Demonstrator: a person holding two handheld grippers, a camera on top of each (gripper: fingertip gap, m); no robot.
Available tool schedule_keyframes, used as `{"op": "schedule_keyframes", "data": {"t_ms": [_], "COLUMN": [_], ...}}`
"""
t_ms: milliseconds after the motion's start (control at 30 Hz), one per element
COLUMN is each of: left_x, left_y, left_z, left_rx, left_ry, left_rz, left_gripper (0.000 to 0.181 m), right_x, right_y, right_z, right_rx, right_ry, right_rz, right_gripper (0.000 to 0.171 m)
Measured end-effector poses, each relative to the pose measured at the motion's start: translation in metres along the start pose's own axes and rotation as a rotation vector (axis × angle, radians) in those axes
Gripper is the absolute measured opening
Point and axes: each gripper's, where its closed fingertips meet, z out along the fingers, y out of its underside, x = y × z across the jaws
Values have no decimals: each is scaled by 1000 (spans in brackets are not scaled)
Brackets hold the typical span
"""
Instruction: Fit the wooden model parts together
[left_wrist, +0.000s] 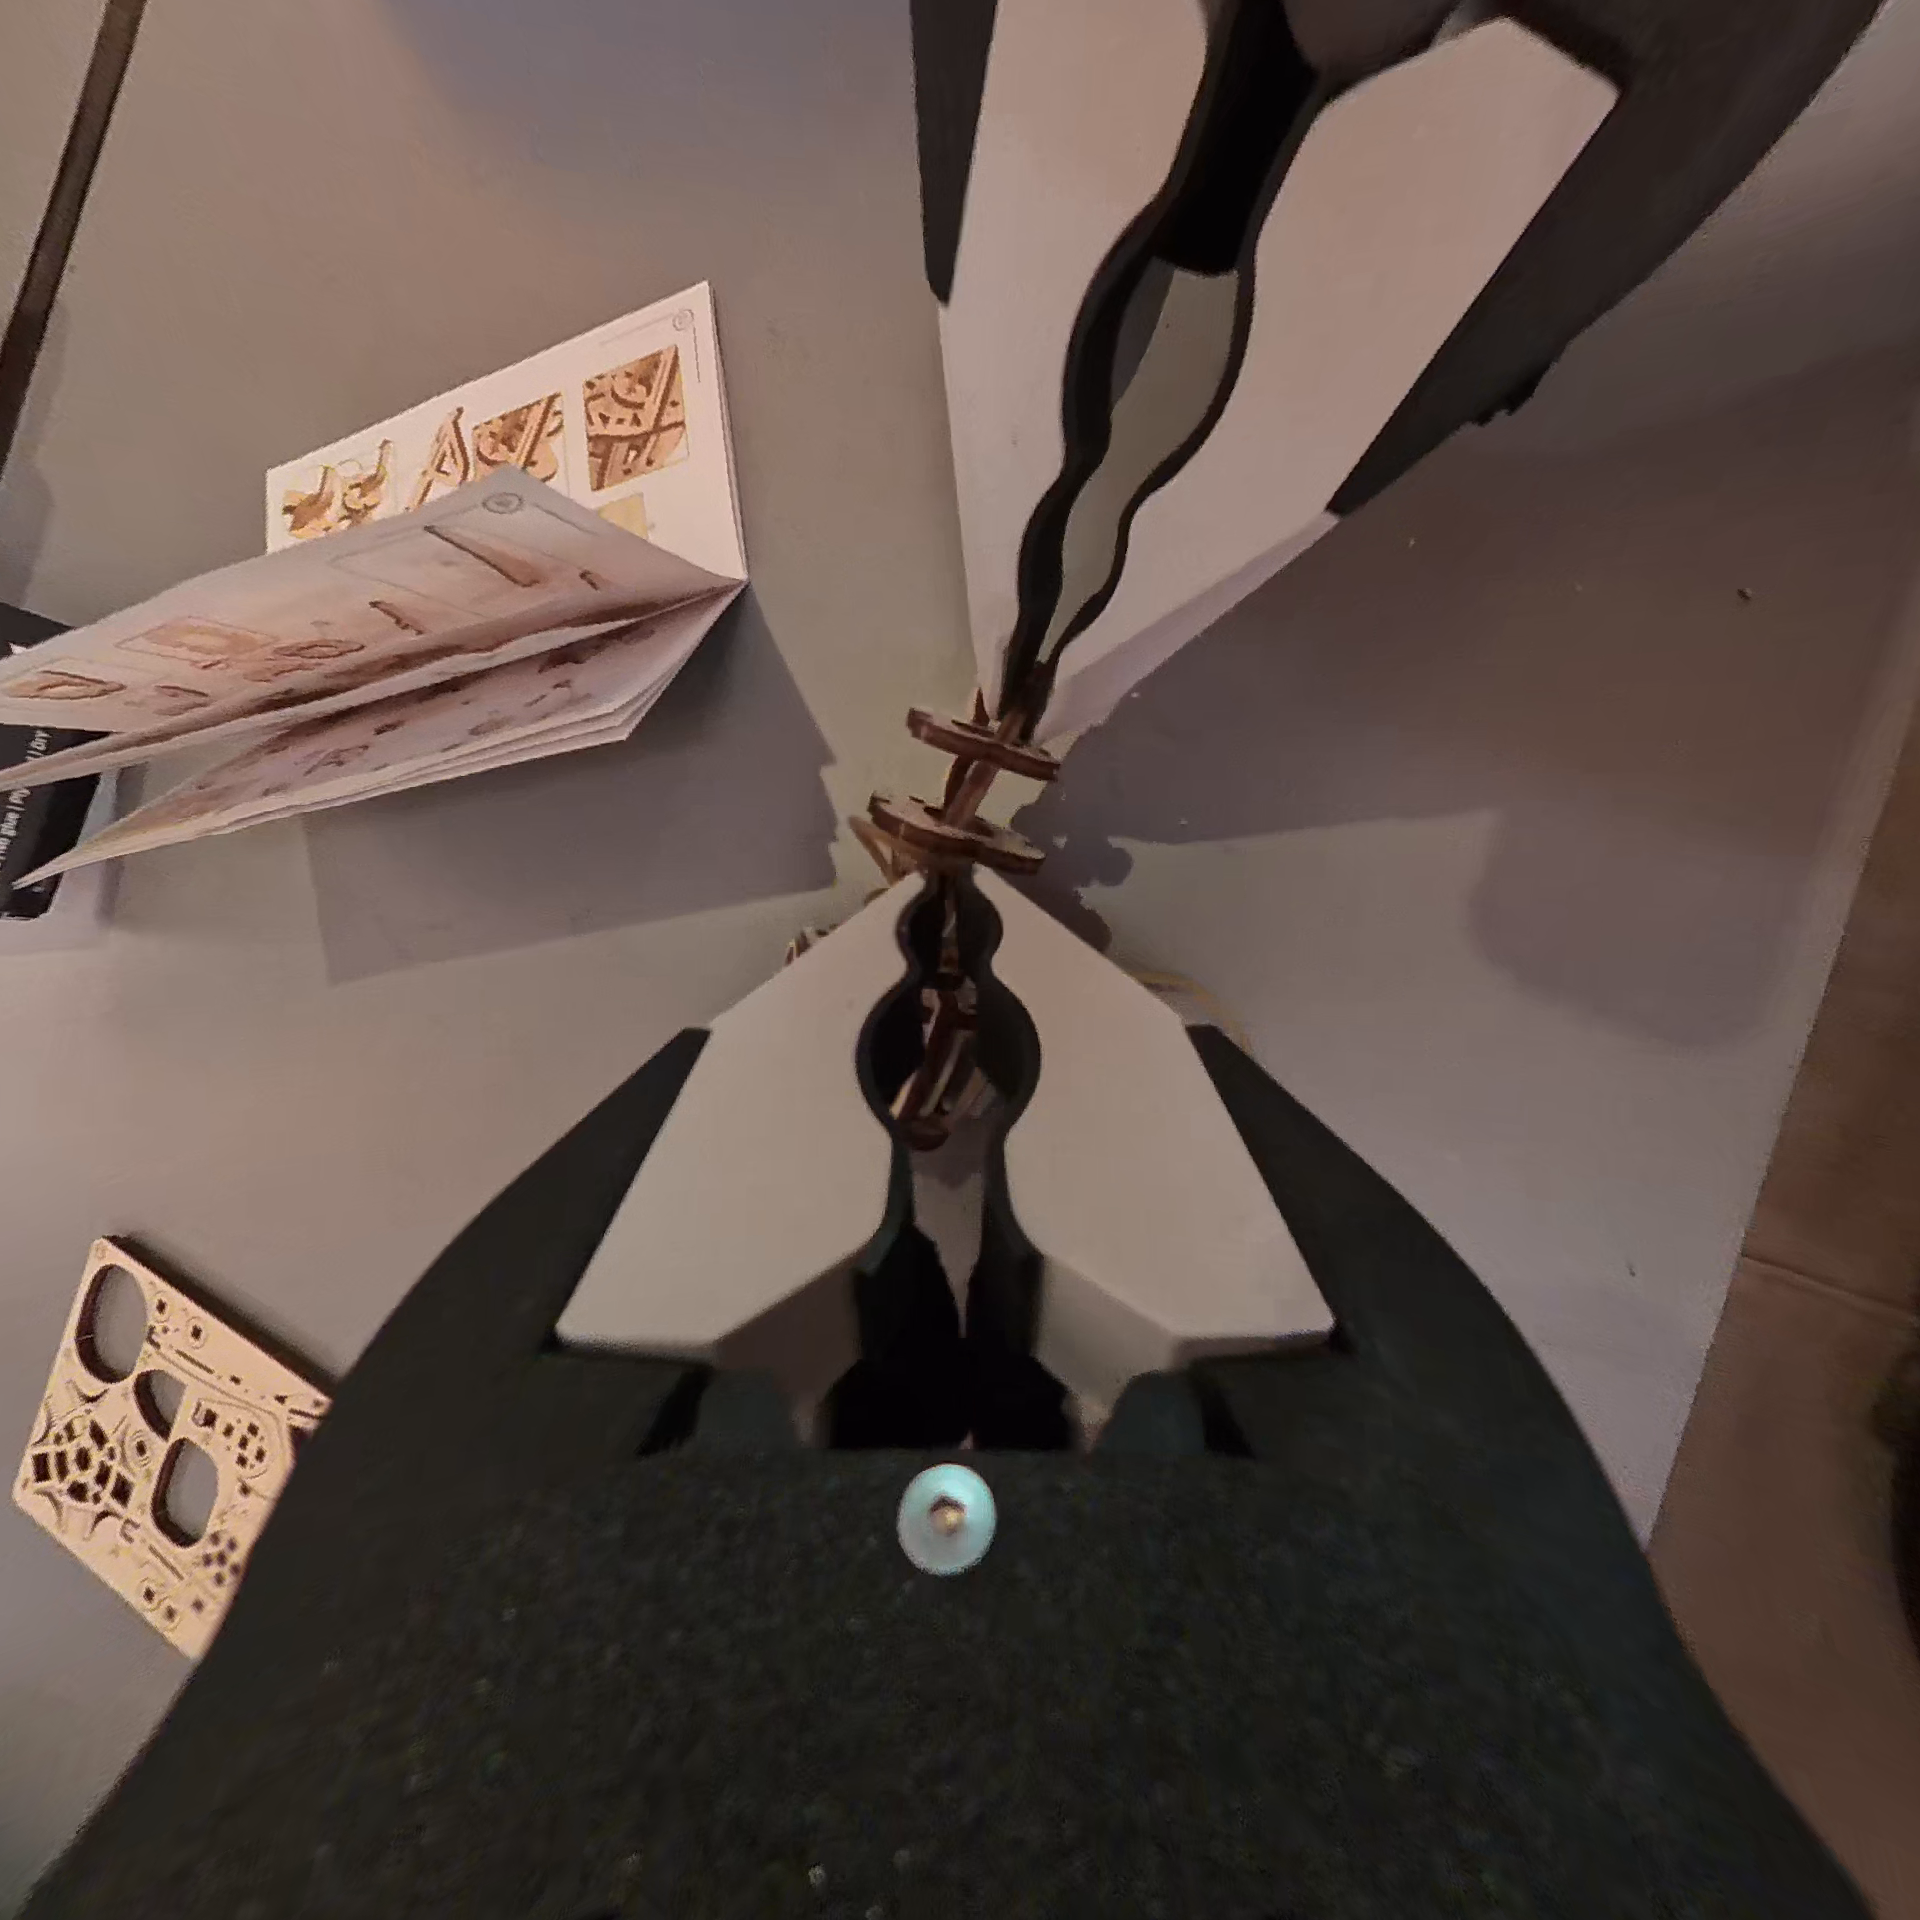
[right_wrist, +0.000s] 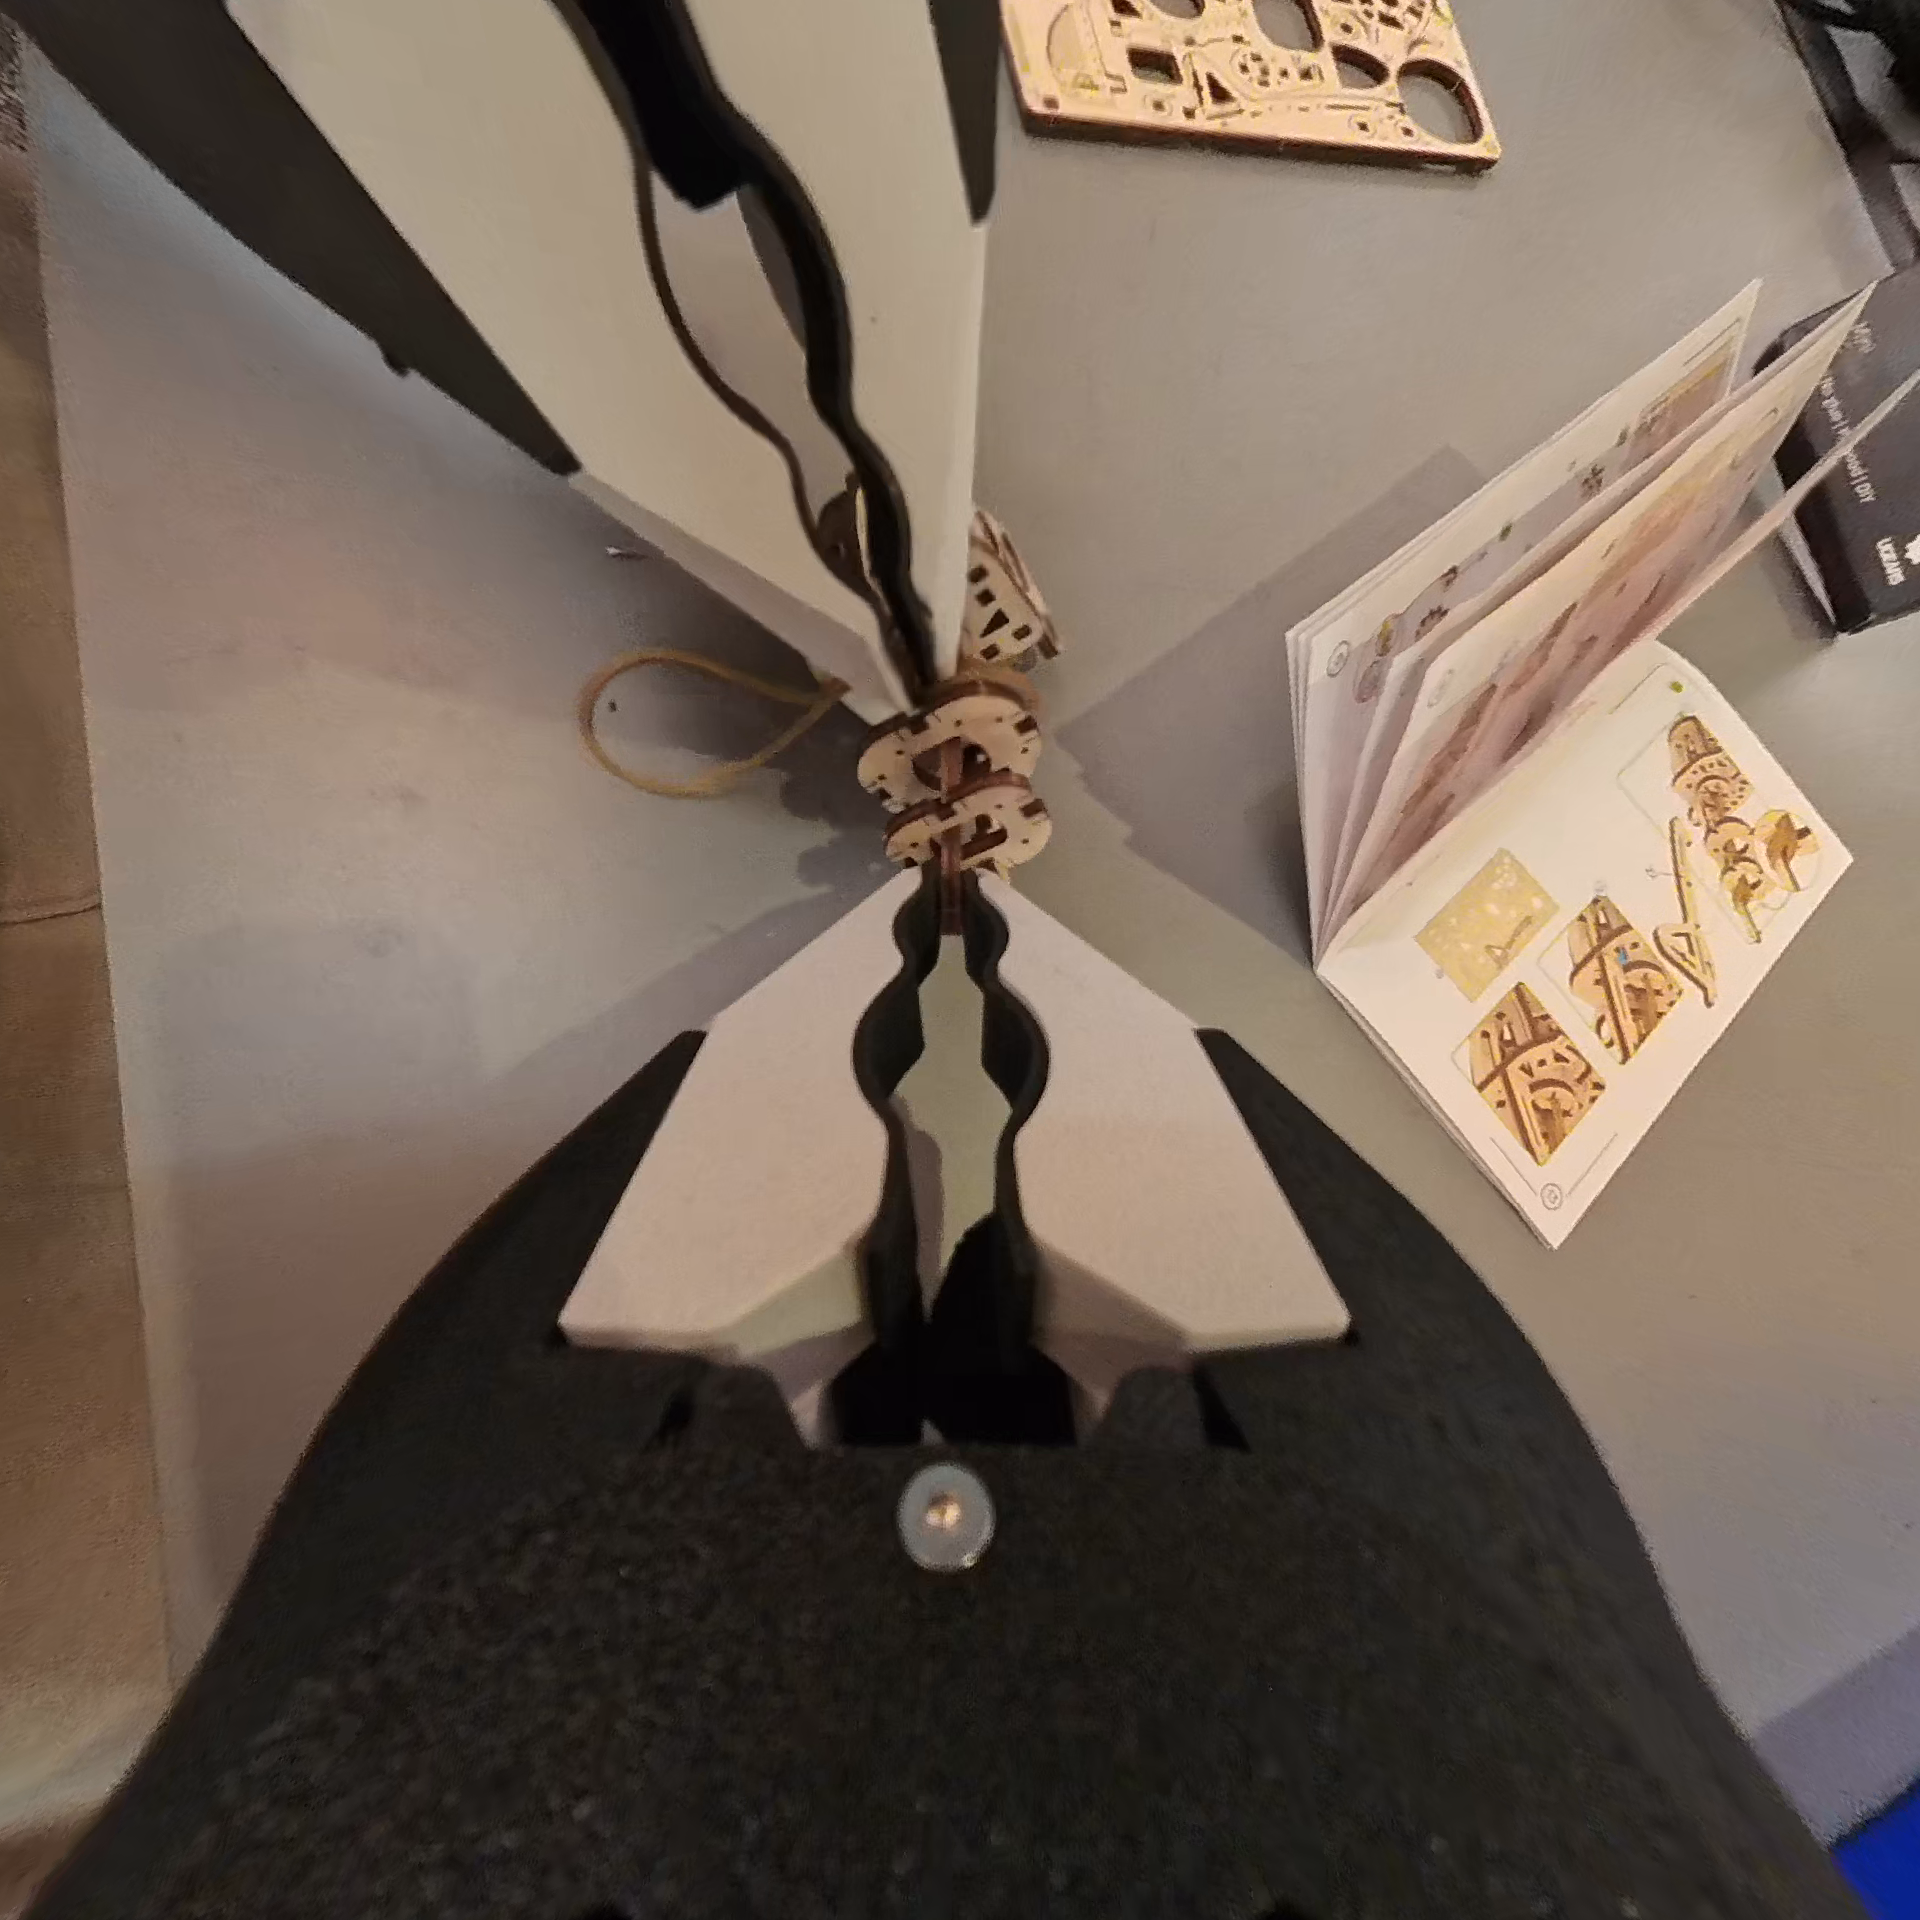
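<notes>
A small wooden assembly (left_wrist: 966, 790) hangs above the grey table between both grippers, tip to tip. It has two slotted discs stacked close on a dark stem, also seen in the right wrist view (right_wrist: 961, 779). My left gripper (left_wrist: 940, 883) is shut on the assembly's near end; wood shows between its black pads. My right gripper (right_wrist: 951, 883) is shut on the thin stem under the lower disc. Each gripper shows in the other's view: the right (left_wrist: 1023, 675), the left (right_wrist: 920, 675). A pale perforated wooden block (right_wrist: 1003, 603) sits beside the left tips; I cannot tell whether it is attached.
An open instruction booklet (right_wrist: 1558, 831) lies on the table, also seen in the left wrist view (left_wrist: 416, 644). A laser-cut wooden sheet (right_wrist: 1247, 73) (left_wrist: 156, 1434) and a black box (right_wrist: 1860, 468) lie nearby. A rubber band (right_wrist: 707, 727) lies under the grippers. The table edge (left_wrist: 1704, 1039) is close. The grippers are tip to tip, or close to it.
</notes>
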Motion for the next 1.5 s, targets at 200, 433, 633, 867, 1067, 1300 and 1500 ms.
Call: {"op": "schedule_keyframes", "data": {"t_ms": [200,433,633,867,1067,1300,1500], "left_x": [4,10,13,19,6,28,25], "left_y": [2,2,3,0,5,0,-7], "left_z": [-5,-17,-18,-48,-70,-59,-66], "left_rx": [-18,16,18,90,190,256,332], "left_ry": [-4,35,50,119,135,298,376], "left_rz": [29,-30,-26,-66,-76,-124,-235], "left_gripper": [0,0,4,24,47,55,51], "right_x": [-1,-7,-12,-19,-25,-43,-40], "right_y": [-1,-7,-12,-15,-23,-40,-51], "right_z": [0,-4,-7,-12,-23,-33,-41], "right_rx": [20,118,190,218,255,293,375], "right_ry": [-24,-137,-233,-317,-381,-503,-522], "right_rz": [31,144,253,314,327,356,394], "right_gripper": [2,2,3,3,3,2,3]}}
